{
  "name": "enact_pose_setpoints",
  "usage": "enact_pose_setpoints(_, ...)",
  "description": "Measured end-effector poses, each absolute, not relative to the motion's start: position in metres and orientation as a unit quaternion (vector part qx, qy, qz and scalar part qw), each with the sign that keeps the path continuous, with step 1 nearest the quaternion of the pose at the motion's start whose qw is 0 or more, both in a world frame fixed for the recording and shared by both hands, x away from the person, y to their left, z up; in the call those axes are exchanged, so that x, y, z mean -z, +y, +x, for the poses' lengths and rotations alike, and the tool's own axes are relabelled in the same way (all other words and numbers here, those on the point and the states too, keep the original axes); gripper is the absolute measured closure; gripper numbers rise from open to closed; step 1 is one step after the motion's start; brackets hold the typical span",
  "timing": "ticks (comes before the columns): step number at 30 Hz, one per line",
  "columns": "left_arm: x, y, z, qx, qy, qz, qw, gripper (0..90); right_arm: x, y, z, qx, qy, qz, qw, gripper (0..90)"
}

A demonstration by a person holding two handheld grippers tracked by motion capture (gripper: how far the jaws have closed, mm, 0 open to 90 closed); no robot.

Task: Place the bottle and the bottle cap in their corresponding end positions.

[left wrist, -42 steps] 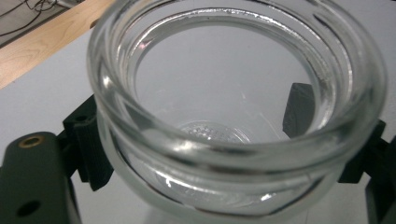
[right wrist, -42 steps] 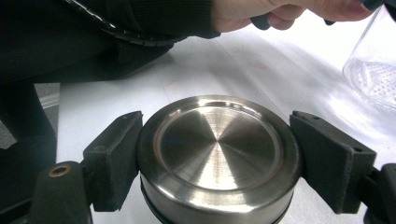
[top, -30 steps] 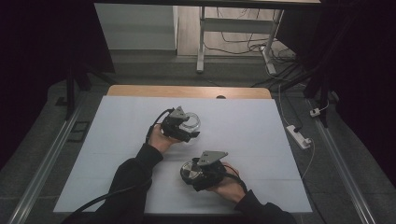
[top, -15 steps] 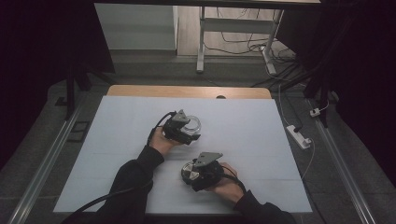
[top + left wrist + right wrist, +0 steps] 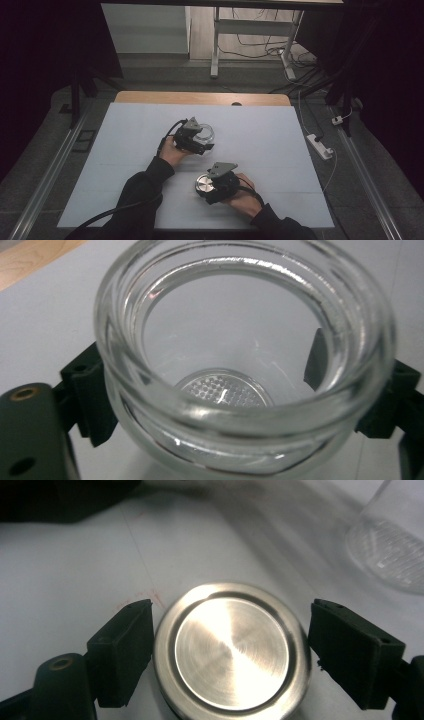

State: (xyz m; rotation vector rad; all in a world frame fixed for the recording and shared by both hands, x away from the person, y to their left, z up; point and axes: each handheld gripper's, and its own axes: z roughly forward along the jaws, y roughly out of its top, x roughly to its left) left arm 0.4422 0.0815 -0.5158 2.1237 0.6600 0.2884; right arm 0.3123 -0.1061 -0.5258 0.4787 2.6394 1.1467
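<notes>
A clear glass jar (image 5: 240, 430) stands open-mouthed on the pale board, its dimpled bottom showing through the mouth. My left gripper (image 5: 240, 390) straddles it with a black jaw on each side; its jaws have just been opening and the jar is still between them. From above, that gripper (image 5: 201, 141) and the jar (image 5: 206, 132) sit mid-table. A round brushed-metal lid (image 5: 232, 650) lies flat on the board, with my right gripper (image 5: 230, 647) shut on its rim. In the high view, the lid (image 5: 203, 183) lies nearer the front, in the right gripper (image 5: 206, 186).
The pale board (image 5: 125, 150) covers a wooden table whose back edge (image 5: 200, 97) shows. The jar (image 5: 390, 550) appears at the upper right of the right gripper view. A white power strip (image 5: 320, 145) lies on the floor at the right. Desk legs (image 5: 216, 45) stand behind the table.
</notes>
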Motion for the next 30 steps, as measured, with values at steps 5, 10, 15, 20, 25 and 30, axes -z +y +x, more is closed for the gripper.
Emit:
enact_pose_setpoints(5,0.511,0.083,0.439,-0.117,0.266,0.854,0.431,9.2,0.517,-0.109,0.312,-0.410,0.889,0.171,0.110,18.5)
enact_pose_setpoints(10,0.503,0.091,0.435,-0.110,0.270,0.849,0.440,6.3,0.509,-0.113,0.312,-0.426,0.881,0.179,0.105,17.1)
enact_pose_setpoints(15,0.495,0.101,0.426,-0.103,0.275,0.848,0.442,4.1,0.502,-0.116,0.310,-0.435,0.877,0.181,0.098,15.0)
enact_pose_setpoints(20,0.493,0.110,0.413,-0.097,0.274,0.850,0.439,2.4,0.497,-0.119,0.309,-0.441,0.873,0.186,0.095,12.9)
enact_pose_setpoints(25,0.495,0.118,0.401,-0.088,0.272,0.848,0.447,1.5,0.493,-0.123,0.309,-0.442,0.871,0.192,0.096,12.2)
enact_pose_setpoints(30,0.495,0.120,0.392,-0.069,0.265,0.847,0.457,0.0,0.489,-0.128,0.307,-0.447,0.867,0.198,0.094,11.0)
